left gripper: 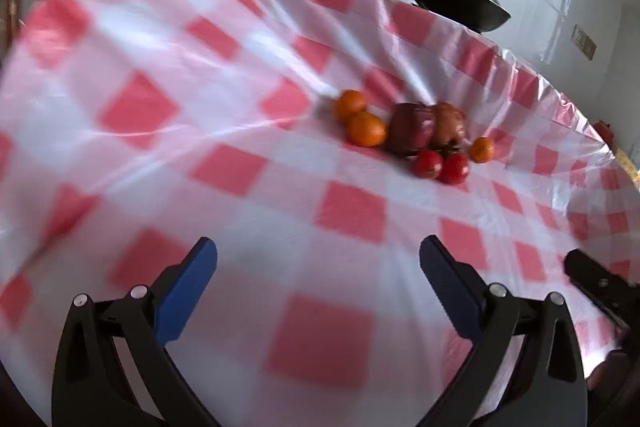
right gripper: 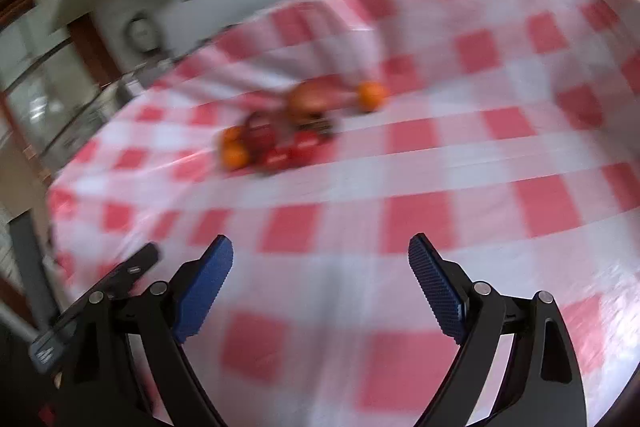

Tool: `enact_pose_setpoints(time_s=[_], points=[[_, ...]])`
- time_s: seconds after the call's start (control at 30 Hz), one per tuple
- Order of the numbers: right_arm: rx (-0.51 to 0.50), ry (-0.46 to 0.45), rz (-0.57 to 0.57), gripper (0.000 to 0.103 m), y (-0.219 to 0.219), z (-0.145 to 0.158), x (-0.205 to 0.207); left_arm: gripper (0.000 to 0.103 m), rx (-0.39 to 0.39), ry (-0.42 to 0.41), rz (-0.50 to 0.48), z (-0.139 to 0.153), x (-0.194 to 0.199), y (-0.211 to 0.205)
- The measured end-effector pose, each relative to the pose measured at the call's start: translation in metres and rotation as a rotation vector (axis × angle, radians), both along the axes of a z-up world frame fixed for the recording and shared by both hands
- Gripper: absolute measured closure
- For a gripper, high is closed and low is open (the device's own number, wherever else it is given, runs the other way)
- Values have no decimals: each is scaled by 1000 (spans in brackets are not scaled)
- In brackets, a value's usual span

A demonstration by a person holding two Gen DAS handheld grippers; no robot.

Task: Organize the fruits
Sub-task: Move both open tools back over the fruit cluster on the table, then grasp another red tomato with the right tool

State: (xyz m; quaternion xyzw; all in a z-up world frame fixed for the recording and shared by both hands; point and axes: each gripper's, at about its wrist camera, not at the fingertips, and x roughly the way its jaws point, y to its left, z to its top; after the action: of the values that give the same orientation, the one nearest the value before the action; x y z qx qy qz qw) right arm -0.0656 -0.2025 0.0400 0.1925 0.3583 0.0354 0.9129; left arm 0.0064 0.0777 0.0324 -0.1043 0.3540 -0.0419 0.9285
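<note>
Fruit cluster (left gripper: 416, 137) on checked tablecloth (left gripper: 240, 163) | oranges firm, tomatoes soft, roll easily: grip round middles | left gripper (left gripper: 318, 259), right gripper (right gripper: 320, 255): jaws wide, empty

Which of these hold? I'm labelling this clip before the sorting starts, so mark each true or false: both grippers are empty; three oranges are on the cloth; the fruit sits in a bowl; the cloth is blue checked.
1. Left gripper and right gripper are empty: true, both open.
2. Three oranges lie out: true.
3. The fruit sits in a bowl: false, it lies on the tablecloth.
4. The cloth is blue checked: false, red and white.
</note>
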Motion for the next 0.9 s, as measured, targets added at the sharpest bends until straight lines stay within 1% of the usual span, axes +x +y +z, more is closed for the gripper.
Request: enact_pose_setpoints(time_s=[0.07,0.13,0.2,0.27,0.3,0.33,0.4,0.47,0.5,0.53,0.57,0.67,0.77,0.83,0.87,0.9], points=[[2,29,-40,16,-19,-8,14,2,-40,1,-30,-4,14,-11],[-2,50,-50,16,-30,-13,29,2,-78,4,-48,-4,18,-13],[-24,57,-27,16,-30,-18,46,2,-124,17,-60,-7,19,-11],[-53,67,4,16,-23,-20,62,2,-178,-5,-60,-7,17,-3],[-72,70,40,17,-14,-22,73,2,-201,-11,-56,-8,15,0],[-89,71,68,20,-7,-21,80,2,-213,-2,-40,-10,17,3],[-148,69,118,23,12,-20,98,2,-218,7,-43,-10,18,3],[-205,71,159,28,30,-19,113,2,-205,10,-51,-9,17,1],[-224,77,178,34,37,-19,120,2,-206,12,-53,-9,17,1],[-244,85,201,37,46,-20,129,2,-210,12,-53,-9,18,2],[-252,90,216,38,50,-21,134,2,-213,12,-51,-9,18,2],[-288,103,267,45,65,-24,153,2,-213,11,-48,-8,17,3],[-295,113,278,49,69,-27,168,2,-213,12,-48,-8,18,3],[-289,132,284,55,70,-29,179,2,-209,15,-48,-9,18,2],[-291,127,278,55,70,-29,182,2,-206,19,-47,-9,19,2],[-290,128,278,59,70,-29,183,2,-202,21,-46,-9,19,1]])
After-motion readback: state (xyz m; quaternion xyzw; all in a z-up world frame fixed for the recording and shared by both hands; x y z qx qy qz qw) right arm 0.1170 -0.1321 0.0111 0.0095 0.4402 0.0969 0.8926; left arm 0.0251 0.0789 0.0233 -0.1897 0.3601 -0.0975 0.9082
